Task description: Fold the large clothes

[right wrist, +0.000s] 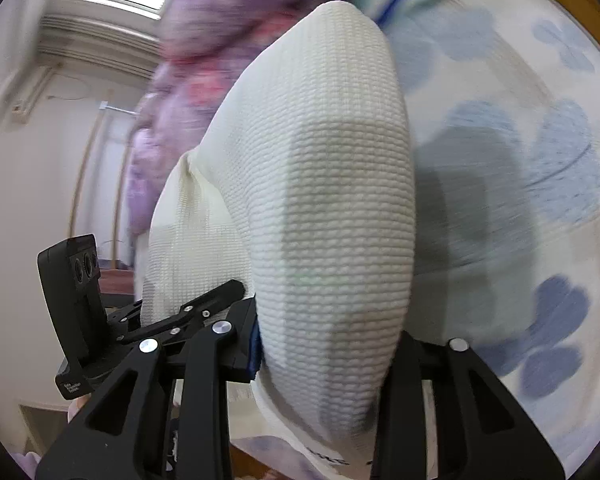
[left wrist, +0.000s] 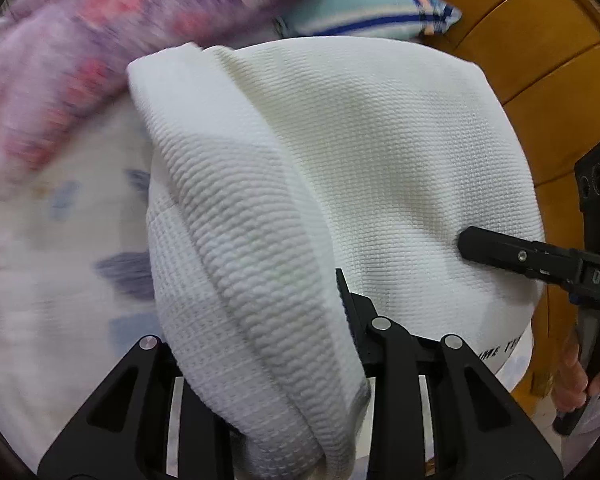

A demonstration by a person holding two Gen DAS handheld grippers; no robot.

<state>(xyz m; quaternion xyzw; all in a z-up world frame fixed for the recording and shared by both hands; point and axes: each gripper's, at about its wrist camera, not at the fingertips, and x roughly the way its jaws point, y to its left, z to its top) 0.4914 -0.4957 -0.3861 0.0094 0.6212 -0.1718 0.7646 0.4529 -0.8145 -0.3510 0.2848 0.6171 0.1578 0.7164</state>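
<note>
White waffle-knit garment lay partly folded on the floral bedsheet, one thick fold draped up through both grippers. Judged soft, light and limp, with a textured weave that should not slip; best taken at a doubled edge or corner, since a single layer would sag and drag the fold open.

Left gripper: jaws pinching the rolled fold of cloth. Right gripper: jaws likewise closed on a bulging fold — cloth filled the gap between the fingers.

Writing: black print along the garment's lower hem, only partly legible — "ME TH" or similar. "DAS" showed on the right gripper's body, cut off at the frame edge.

Beyond: purple-pink quilt bunched behind, blurred; light blue pillow; orange wooden headboard.
</note>
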